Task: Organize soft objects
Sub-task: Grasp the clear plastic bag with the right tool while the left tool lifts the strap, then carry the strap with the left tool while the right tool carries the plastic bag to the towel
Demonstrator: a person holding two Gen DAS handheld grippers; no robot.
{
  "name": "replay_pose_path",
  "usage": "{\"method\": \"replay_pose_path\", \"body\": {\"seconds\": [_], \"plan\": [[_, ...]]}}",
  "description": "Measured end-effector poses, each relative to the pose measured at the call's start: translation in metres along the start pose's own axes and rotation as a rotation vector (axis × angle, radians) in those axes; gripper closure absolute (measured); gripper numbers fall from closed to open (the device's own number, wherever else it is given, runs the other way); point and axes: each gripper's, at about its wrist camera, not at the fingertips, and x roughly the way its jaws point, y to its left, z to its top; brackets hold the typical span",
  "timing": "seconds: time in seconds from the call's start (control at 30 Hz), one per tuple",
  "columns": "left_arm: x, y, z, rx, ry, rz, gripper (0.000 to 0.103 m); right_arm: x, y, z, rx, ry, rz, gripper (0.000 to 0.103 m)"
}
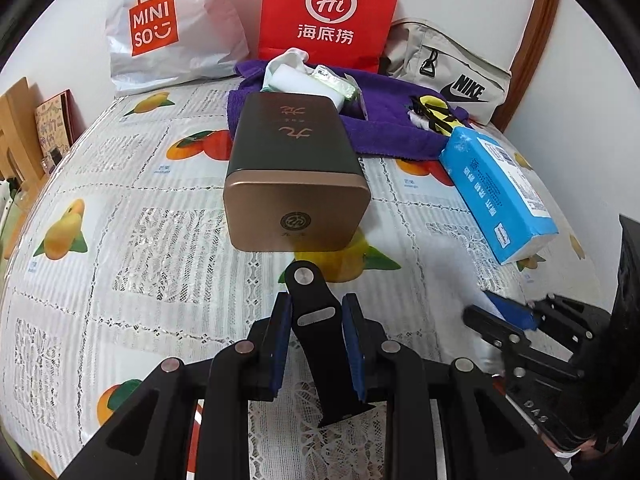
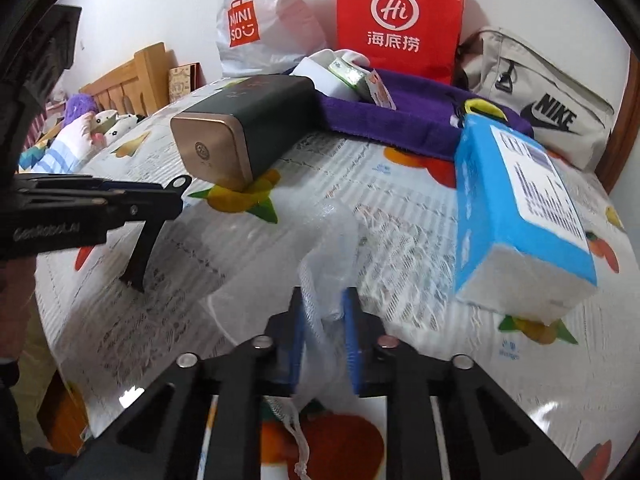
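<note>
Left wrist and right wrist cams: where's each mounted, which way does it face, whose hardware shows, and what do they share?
Left wrist: on the left hand-held gripper, facing forward and down over the fruit-print tablecloth; its jaws are shut on a black watch strap; the right hand-held gripper enters at the right edge.
Right wrist: on the right hand-held gripper, same heading; its jaws are shut on a white mesh bag; the left hand-held gripper sits at left.
Shared: dark tin, blue tissue pack, purple towel, red Haidilao bag, Miniso bag, Nike bag.

A bench (image 1: 100,240) under a fruit-print lace cloth carries a dark tin (image 1: 296,172) lying on its side, a purple towel (image 1: 384,132) behind it, a blue tissue pack (image 1: 500,196) beside it.
</note>
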Motion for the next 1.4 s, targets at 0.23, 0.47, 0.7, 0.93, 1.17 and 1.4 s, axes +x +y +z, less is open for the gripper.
{"method": "replay_pose_path", "body": {"seconds": [0.23,0.47,0.7,0.93,1.17,1.4], "plan": [[-0.008,-0.004,0.004,-0.004,-0.013,-0.017,0.079,-0.026,-0.038,-0.023,0.106,0.026,0.005,0.093],[-0.021,-0.019,0.012,0.013,-0.033,-0.037,0.079,-0.063,-0.063,-0.035,0.138,-0.012,-0.039,0.096],[-0.040,-0.032,0.023,0.027,-0.062,-0.033,0.079,-0.095,-0.071,-0.030,0.153,-0.081,-0.033,0.096],[-0.054,-0.035,0.037,0.024,-0.084,-0.025,0.079,-0.112,-0.077,-0.013,0.154,-0.137,-0.031,0.096],[-0.062,-0.034,0.056,0.017,-0.101,-0.007,0.079,-0.120,-0.084,0.013,0.167,-0.182,-0.021,0.096],[-0.065,-0.030,0.077,0.007,-0.117,0.001,0.079,-0.118,-0.090,0.043,0.175,-0.208,-0.011,0.096]]}}
